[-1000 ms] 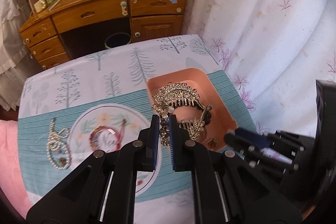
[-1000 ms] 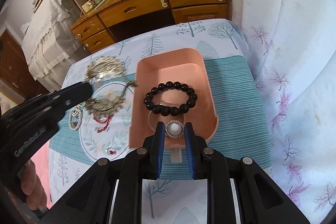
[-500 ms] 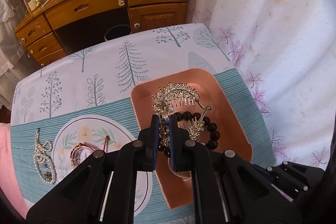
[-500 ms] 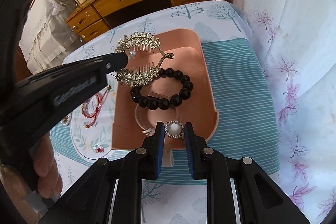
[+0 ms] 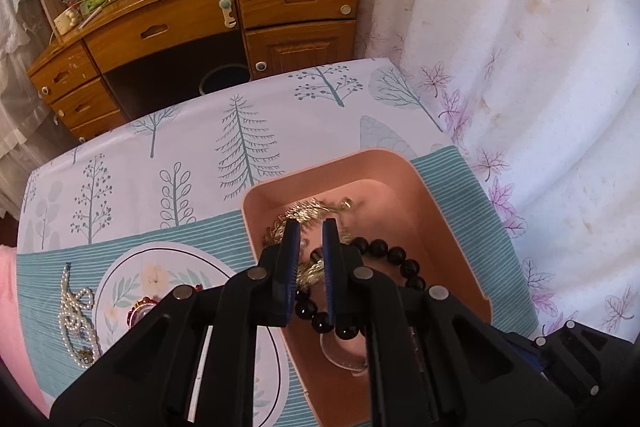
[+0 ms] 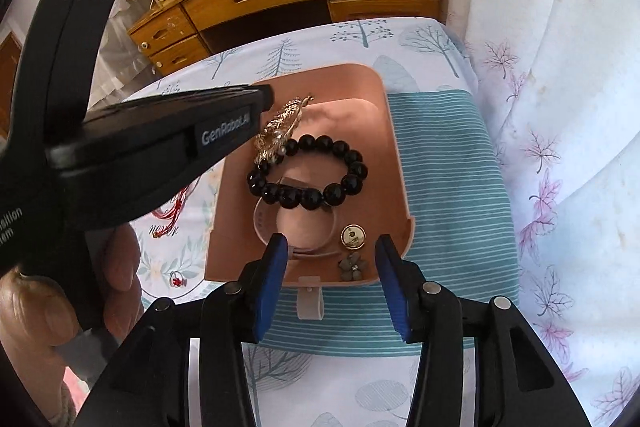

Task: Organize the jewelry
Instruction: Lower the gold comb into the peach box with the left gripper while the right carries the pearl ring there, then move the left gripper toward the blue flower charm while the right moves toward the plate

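Gold hair comb (image 6: 280, 131), black bead bracelet (image 6: 308, 171), brooch (image 6: 353, 236) in pink tray (image 5: 452, 223); pearl necklace (image 5: 76, 311) and red bracelet (image 5: 140, 313) left; left gripper (image 5: 307, 227) narrowly parted, right gripper (image 6: 330, 243) spread empty.

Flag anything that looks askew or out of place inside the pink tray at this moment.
The gold hair comb lies tilted against the pink tray's left wall, partly overlapping the black bead bracelet rather than lying flat. The round brooch lies back side up. Nothing looks spilled or damaged.
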